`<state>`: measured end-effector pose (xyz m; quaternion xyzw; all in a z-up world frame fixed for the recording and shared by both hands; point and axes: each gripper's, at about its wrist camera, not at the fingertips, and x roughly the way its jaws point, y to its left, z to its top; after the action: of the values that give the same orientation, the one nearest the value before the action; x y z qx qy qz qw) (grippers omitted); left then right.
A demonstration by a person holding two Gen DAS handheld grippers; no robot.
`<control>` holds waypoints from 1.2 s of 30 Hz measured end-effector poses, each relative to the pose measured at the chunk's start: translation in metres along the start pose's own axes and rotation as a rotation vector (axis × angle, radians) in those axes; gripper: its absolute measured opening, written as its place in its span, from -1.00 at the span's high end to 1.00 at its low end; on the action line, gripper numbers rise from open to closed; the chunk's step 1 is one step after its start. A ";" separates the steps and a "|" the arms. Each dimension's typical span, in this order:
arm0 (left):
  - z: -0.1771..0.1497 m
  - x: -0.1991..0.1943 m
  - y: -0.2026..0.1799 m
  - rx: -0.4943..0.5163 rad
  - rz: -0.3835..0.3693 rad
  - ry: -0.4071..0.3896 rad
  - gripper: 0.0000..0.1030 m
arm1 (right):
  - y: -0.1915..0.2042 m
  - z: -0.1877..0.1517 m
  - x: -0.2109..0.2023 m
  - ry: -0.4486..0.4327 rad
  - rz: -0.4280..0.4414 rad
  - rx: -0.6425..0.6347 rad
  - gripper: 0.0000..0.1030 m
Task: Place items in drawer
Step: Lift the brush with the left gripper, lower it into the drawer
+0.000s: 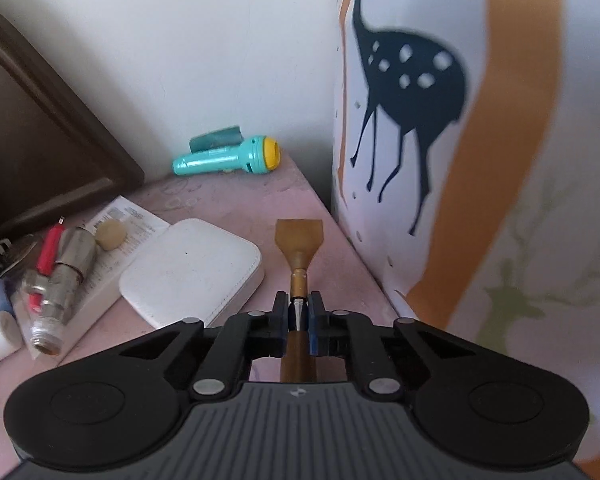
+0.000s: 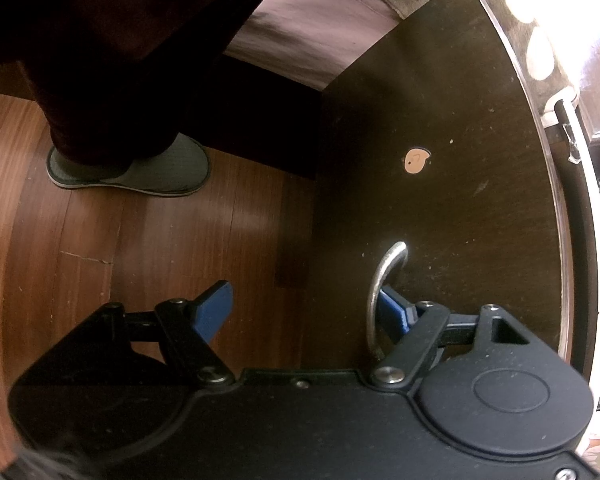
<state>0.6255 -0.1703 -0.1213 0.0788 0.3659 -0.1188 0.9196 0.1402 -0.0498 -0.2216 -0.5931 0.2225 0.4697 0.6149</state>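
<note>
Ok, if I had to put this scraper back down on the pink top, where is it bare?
Bare strip ahead of the scraper, between the white case and the curtain, running back to the toy torch. Left of the case it is crowded: metal valve, papers, small bits.

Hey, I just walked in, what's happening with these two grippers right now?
A person is working two handheld grippers to put things in a drawer. The left gripper is shut on a brown scraper, held above a pink tabletop where a teal flashlight, a white case and a metal valve lie. The right gripper is open, with one finger hooked behind the metal handle of a dark drawer front. Whether the drawer is open cannot be told.
</note>
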 end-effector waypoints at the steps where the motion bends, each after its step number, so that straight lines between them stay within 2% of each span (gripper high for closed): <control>1: -0.002 -0.006 -0.001 0.000 -0.005 -0.008 0.84 | 0.000 0.000 0.000 0.000 0.000 -0.001 -0.51; 6: -0.007 -0.040 -0.003 -0.020 -0.013 -0.062 0.84 | -0.001 0.001 0.001 0.005 0.001 0.000 -0.51; 17: -0.036 -0.151 0.015 -0.134 -0.027 -0.255 0.84 | -0.001 0.003 0.002 0.012 0.002 -0.007 -0.49; 20: -0.047 -0.177 0.020 -0.165 -0.023 -0.279 0.84 | -0.002 0.003 0.003 0.013 0.003 -0.010 -0.48; 29: -0.086 -0.240 0.032 -0.148 0.027 -0.258 0.84 | -0.002 0.003 0.004 0.016 0.006 -0.022 -0.47; 36: -0.137 -0.273 0.047 -0.146 0.080 -0.180 0.84 | -0.002 0.004 0.005 0.023 0.006 -0.025 -0.47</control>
<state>0.3563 -0.0490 -0.0283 0.0152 0.2862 -0.0615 0.9561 0.1426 -0.0444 -0.2240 -0.6054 0.2256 0.4673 0.6035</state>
